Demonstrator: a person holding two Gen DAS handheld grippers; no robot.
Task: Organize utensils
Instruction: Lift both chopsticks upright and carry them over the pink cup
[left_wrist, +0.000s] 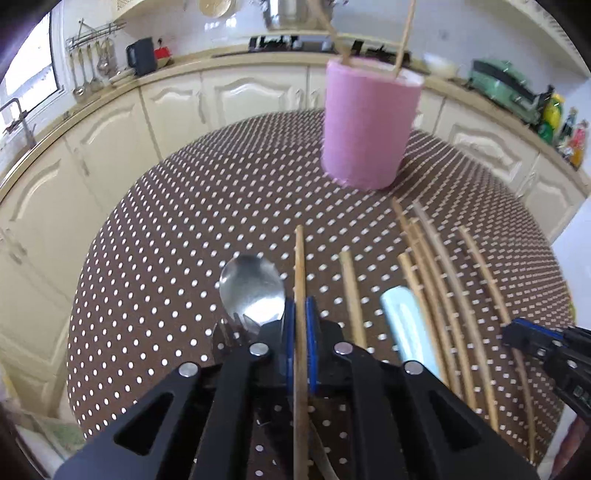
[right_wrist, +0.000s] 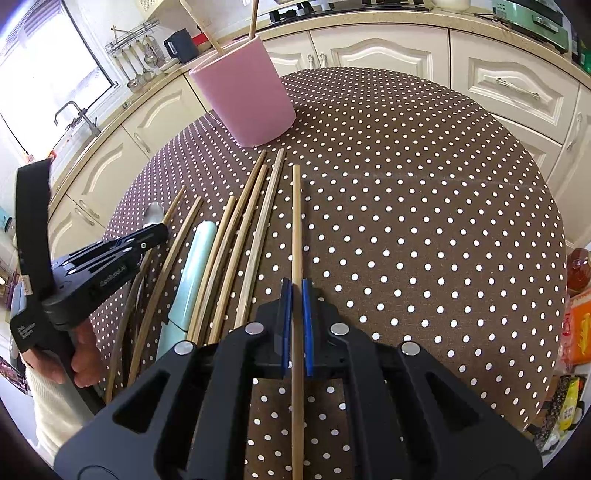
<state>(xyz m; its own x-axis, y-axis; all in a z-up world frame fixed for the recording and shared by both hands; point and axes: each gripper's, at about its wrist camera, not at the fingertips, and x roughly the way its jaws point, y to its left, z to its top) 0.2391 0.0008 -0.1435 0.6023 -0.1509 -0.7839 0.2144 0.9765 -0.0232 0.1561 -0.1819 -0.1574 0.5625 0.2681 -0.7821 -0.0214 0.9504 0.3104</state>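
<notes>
A pink cup (left_wrist: 369, 125) (right_wrist: 245, 92) stands at the far side of the round dotted table (left_wrist: 207, 206) with two chopsticks leaning out of it. My left gripper (left_wrist: 300, 306) is shut on a wooden chopstick (left_wrist: 300, 266) that points toward the cup. Beside it lie a metal spoon (left_wrist: 253, 286) and a fork (left_wrist: 227, 332). My right gripper (right_wrist: 296, 286) is shut on another chopstick (right_wrist: 296, 221). Several loose chopsticks (right_wrist: 240, 240) (left_wrist: 436, 280) and a pale green handle (right_wrist: 192, 273) (left_wrist: 406, 325) lie between the two grippers.
Cream kitchen cabinets (left_wrist: 255, 92) and a counter curve around the table's far side. A green appliance (left_wrist: 506, 88) and bottles (left_wrist: 552, 118) stand on the counter at right. A person's hand (right_wrist: 79, 354) grips the left tool. Packets (right_wrist: 576, 332) sit off the table's right edge.
</notes>
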